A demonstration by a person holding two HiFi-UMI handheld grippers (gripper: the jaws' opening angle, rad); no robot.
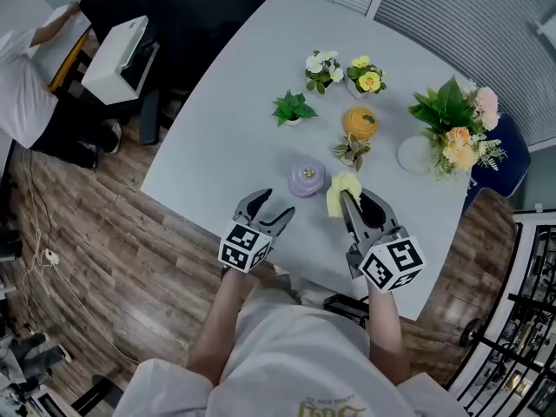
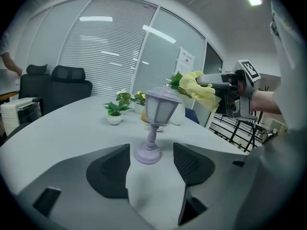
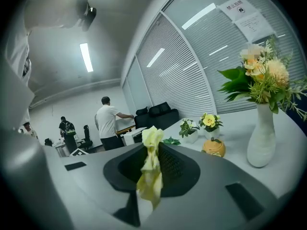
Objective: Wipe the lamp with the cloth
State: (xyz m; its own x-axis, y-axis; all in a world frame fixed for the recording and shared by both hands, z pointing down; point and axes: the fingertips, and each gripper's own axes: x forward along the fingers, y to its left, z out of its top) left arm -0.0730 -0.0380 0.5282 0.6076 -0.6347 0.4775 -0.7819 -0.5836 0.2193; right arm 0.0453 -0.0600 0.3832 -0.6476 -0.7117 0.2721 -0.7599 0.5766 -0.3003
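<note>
**While the cloth is gripped, the lamp stands free on the table**

Seen from the head view, the purple lamp (image 1: pixel 307 179) stands on the pale table (image 1: pixel 226 129) near its front edge, just ahead of both grippers. Left gripper (image 1: pixel 272 207) sits short of the lamp with its jaws spread and nothing in them. Right gripper (image 1: pixel 350 201) is clamped on the yellow cloth (image 1: pixel 341 189), which bunches at the jaw tips just right of the lamp; contact between them cannot be told. An orange pot (image 1: pixel 359 122) and a white vase (image 1: pixel 415 155) of flowers sit farther back.

Left gripper view: the jaws of the left gripper (image 2: pixel 151 164) are apart, and the lamp (image 2: pixel 154 123) stands upright beyond the gap between them, not touching either. The cloth (image 2: pixel 199 89) is held up level with the lamp's head, on its right side, by the right gripper (image 2: pixel 204 83).

Right gripper view: the right gripper (image 3: pixel 148 150) is closed on the cloth (image 3: pixel 151 138), which sticks up above the tips and hangs down below. The orange pot (image 3: pixel 214 147) and vase (image 3: pixel 261 138) lie ahead to the right. The lamp is out of frame.
</note>
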